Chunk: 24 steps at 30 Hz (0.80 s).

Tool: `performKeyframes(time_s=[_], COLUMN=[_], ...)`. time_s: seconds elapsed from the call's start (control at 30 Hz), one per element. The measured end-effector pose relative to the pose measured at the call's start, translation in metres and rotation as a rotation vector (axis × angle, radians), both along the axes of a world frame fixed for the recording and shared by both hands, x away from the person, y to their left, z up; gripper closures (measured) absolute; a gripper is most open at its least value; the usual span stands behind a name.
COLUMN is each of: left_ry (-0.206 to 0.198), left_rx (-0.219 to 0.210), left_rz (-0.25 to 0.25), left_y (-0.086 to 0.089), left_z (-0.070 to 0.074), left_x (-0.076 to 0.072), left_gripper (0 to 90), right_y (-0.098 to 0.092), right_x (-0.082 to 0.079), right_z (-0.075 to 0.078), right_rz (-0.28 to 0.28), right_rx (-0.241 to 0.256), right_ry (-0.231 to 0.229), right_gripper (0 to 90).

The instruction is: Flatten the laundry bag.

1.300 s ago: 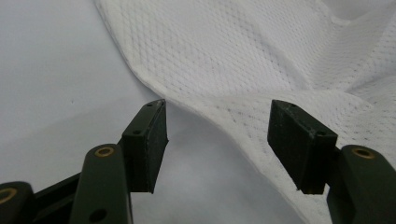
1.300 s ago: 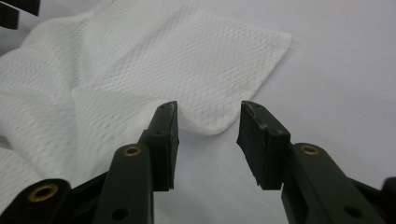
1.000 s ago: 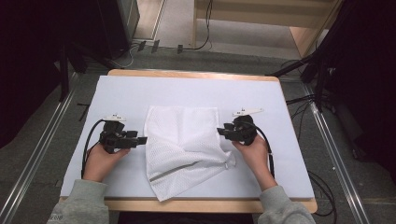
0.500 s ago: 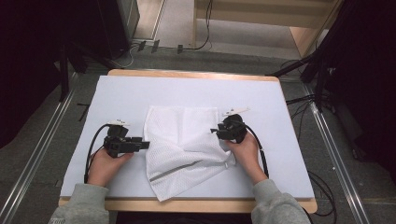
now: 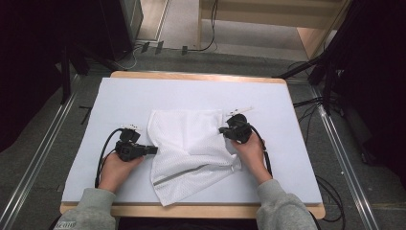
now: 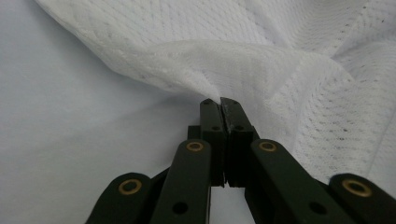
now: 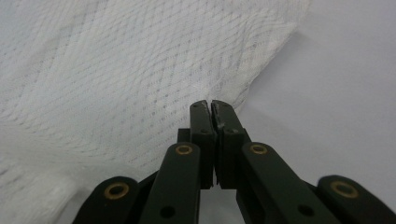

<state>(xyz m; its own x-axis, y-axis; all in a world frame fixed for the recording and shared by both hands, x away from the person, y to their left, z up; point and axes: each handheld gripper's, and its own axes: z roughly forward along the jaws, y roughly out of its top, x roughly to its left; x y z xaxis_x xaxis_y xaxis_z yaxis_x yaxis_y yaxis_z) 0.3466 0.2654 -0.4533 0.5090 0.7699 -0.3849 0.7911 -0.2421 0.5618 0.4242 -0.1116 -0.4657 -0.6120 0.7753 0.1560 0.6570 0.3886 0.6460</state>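
Note:
A white mesh cloth [image 5: 191, 148] with a grey stripe lies rumpled in the middle of the table. My left gripper [image 5: 154, 150] is at the cloth's left edge; in the left gripper view its jaws are pressed together on a raised fold of the cloth [image 6: 243, 70], with the left gripper [image 6: 220, 100] tips right at that fold. My right gripper [image 5: 222, 130] is at the cloth's right edge, near its upper corner. In the right gripper view the right gripper [image 7: 210, 102] is shut with the cloth's [image 7: 116, 70] edge at its tips.
A pale blue-white mat [image 5: 143, 96] covers the wooden table [image 5: 191, 75]. Black cables trail from both grippers. Metal rails, cables and dark equipment stand on the floor around the table.
The right gripper moved left onto the cloth's right edge and the left gripper slid right to its left edge. The cloth is bunched a little more between them.

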Motion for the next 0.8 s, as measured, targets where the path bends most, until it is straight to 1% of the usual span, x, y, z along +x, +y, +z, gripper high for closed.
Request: performKeyframes(time_s=[0.03,0.07,0.13,0.17,0.27,0.33,0.43,0.47,0.5,0.57,0.63,0.67,0.7,0.77,0.8], left_ry=[-0.003,-0.007,-0.003,-0.011,-0.026,-0.03,-0.039,-0.033,-0.037,-0.034,-0.028,-0.027,-0.026,-0.024,-0.015], left_rx=[-0.008,-0.018,-0.03,-0.027,-0.018,-0.016,-0.014,-0.017,-0.017,-0.016,-0.014,-0.003,0.016,0.044,0.045], left_rz=[0.007,0.016,0.023,0.022,0.025,0.03,0.036,0.038,0.045,0.043,0.047,0.049,0.046,0.045,0.042], left_y=[0.003,0.005,0.008,0.009,0.009,0.009,0.008,0.008,0.008,0.008,0.008,0.008,0.007,0.006,0.007], left_z=[0.002,0.004,0.007,0.008,0.009,0.009,0.01,0.01,0.009,0.008,0.006,0.005,0.004,0.001,0.0], left_x=[0.001,0.003,0.008,0.01,0.018,0.025,0.038,0.042,0.046,0.054,0.061,0.064,0.067,0.071,0.074], left_gripper=[90.0,90.0,90.0,90.0,90.0,90.0,90.0,90.0,90.0,90.0,90.0,90.0,90.0,90.0,90.0], right_y=[-0.001,-0.004,-0.008,-0.009,-0.015,-0.017,-0.022,-0.024,-0.026,-0.029,-0.032,-0.034,-0.036,-0.037,-0.036], right_x=[0.002,0.004,0.009,0.012,0.024,0.031,0.042,0.046,0.049,0.055,0.058,0.06,0.061,0.064,0.065], right_z=[0.002,0.003,0.007,0.008,0.008,0.008,0.007,0.007,0.007,0.007,0.007,0.007,0.007,0.006,0.006], right_rz=[-0.011,-0.012,-0.024,-0.033,-0.05,-0.066,-0.083,-0.091,-0.099,-0.118,-0.132,-0.141,-0.148,-0.15,-0.151], right_rx=[0.004,0.014,0.032,0.038,0.049,0.069,0.064,0.071,0.074,0.093,0.1,0.111,0.118,0.121,0.12], right_ry=[0.001,-0.009,-0.012,-0.017,-0.006,-0.008,-0.015,-0.01,-0.009,-0.012,-0.032,-0.041,-0.036,-0.011,-0.017], right_gripper=[90.0,90.0,90.0,90.0,90.0,90.0,90.0,90.0,90.0,90.0,90.0,90.0,90.0,89.9,89.9])
